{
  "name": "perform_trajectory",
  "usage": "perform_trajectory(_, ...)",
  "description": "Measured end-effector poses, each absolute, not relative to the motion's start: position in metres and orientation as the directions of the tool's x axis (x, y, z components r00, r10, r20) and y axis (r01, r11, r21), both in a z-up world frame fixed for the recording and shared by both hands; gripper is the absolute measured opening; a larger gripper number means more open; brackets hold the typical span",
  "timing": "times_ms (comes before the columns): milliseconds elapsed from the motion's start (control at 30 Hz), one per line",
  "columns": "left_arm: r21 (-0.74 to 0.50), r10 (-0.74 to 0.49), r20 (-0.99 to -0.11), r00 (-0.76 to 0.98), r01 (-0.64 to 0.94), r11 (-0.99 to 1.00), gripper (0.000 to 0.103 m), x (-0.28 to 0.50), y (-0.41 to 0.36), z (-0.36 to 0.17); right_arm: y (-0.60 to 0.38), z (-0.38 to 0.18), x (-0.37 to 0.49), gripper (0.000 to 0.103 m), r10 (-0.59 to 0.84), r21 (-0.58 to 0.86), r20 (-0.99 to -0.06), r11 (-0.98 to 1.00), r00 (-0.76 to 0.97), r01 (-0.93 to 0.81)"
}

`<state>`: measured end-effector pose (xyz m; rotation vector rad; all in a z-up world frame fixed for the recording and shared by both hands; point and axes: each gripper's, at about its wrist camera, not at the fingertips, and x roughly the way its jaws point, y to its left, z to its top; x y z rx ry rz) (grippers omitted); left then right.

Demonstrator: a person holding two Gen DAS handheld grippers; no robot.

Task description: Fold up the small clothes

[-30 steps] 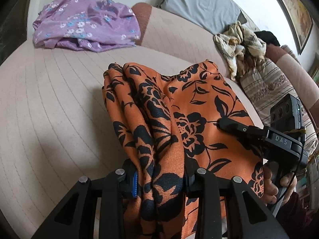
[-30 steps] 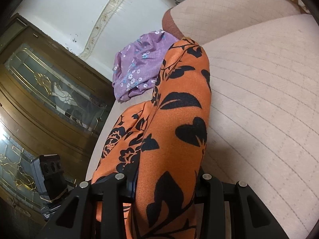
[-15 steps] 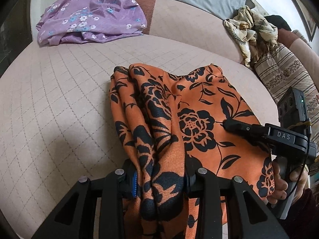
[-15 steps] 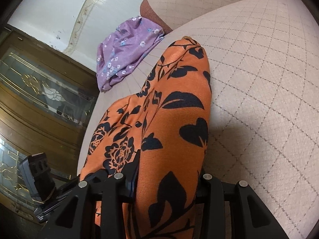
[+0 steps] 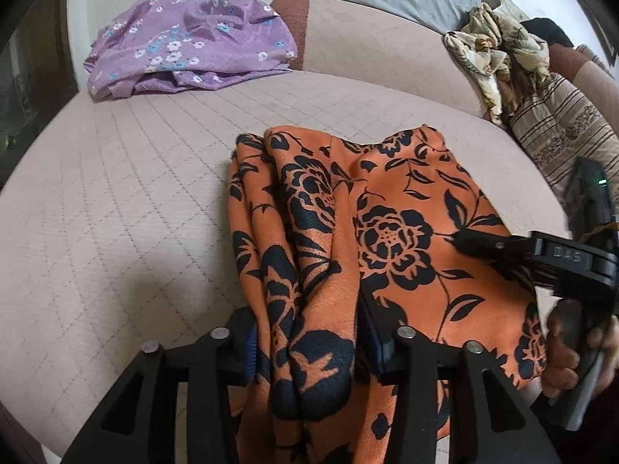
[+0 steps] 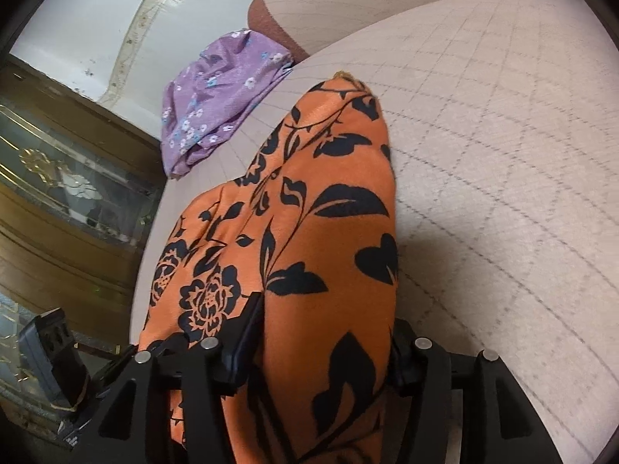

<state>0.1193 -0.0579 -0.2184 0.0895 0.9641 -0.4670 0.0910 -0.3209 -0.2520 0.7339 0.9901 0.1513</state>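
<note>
The orange garment with its black flower print lies folded on the quilted pink sofa seat, near the front edge, its far end bunched into ridges. We see a purple flowered cloth heaped well apart at the seat's back corner, a beige patterned cloth crumpled against the backrest, and a striped cushion beside it. Our left gripper has a thick fold of the garment between its jaws, which are opening; the blue pads still sit against the cloth on both sides. Our right gripper straddles the opposite edge, jaws opening too, the fabric filling the gap between them. In the left view a hand grips the right tool's handle.
</note>
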Motion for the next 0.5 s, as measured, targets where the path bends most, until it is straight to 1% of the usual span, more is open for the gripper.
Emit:
perform_trajectory(133, -0.083, -0.301, -0.803, 0.514, 0.404, 0.911, 0.057, 0.113, -0.053, -0.216, -0.319, -0.233, 0.074, 0.058, 0.334, 0.543, -0.740, 0.809, 0.584, 0.225)
perform_trajectory(200, -0.061, -0.285, -0.794, 0.537, 0.396, 0.916, 0.059, 0.108, -0.051, -0.213, -0.320, -0.222, 0.059, 0.058, 0.261, 0.490, -0.748, 0.836, 0.610, 0.244)
perform_trajectory(267, -0.027, -0.256, -0.786, 0.563, 0.383, 0.923, 0.063, 0.103, -0.049, -0.210, -0.318, -0.209, 0.044, 0.058, 0.197, 0.442, -0.747, 0.861, 0.635, 0.252)
perform_trajectory(333, 0.000, -0.234, -0.773, 0.589, 0.369, 0.929, 0.065, 0.097, -0.046, -0.206, -0.316, -0.195, 0.029, 0.058, 0.155, 0.421, -0.722, 0.872, 0.674, 0.250)
perform_trajectory(433, 0.050, -0.176, -0.755, 0.632, 0.323, 0.945, 0.074, 0.087, -0.039, -0.199, -0.309, -0.176, 0.010, 0.058, 0.155, 0.425, -0.669, 0.882, 0.727, 0.203)
perform_trajectory(467, 0.059, -0.162, -0.744, 0.648, 0.305, 0.951, 0.074, 0.083, -0.034, -0.197, -0.302, -0.169, 0.002, 0.056, 0.160, 0.423, -0.646, 0.889, 0.747, 0.175)
perform_trajectory(500, 0.063, -0.152, -0.736, 0.660, 0.290, 0.955, 0.074, 0.080, -0.032, -0.195, -0.298, -0.166, -0.003, 0.051, 0.169, 0.423, -0.633, 0.893, 0.755, 0.156)
